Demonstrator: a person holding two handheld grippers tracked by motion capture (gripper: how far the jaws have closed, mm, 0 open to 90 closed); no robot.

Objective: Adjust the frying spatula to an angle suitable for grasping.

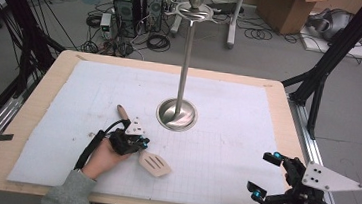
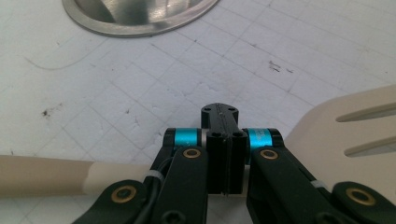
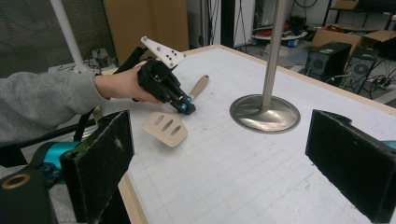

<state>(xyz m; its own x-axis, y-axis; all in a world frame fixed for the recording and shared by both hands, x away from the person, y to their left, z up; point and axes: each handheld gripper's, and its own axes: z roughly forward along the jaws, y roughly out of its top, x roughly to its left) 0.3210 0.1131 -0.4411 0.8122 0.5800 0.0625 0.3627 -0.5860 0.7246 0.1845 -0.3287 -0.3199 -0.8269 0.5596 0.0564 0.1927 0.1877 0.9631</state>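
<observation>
Left tongs [image 1: 141,142]: they are closing on the neck of the slotted spatula [image 1: 155,164], between blade and handle, and are pinching it against the worktop [image 1: 27,117]; the jaws are standing nearly together because the neck is thin.
Spatula: it is lying flat on the white grid mat [image 1: 226,136], near left of centre, blade pointing to the near right and wooden handle [image 1: 123,112] running away to the far left.
Grip choice: taking the neck is likely keeping the blade and the handle end free for hanging.
Utensil stand [image 1: 187,57]: it is standing upright beyond the spatula, its round base [image 1: 176,114] close to it and its hook ring high up.
Right tongs [image 1: 264,175]: they are waiting wide open and empty at the near right, well apart from the spatula.
</observation>
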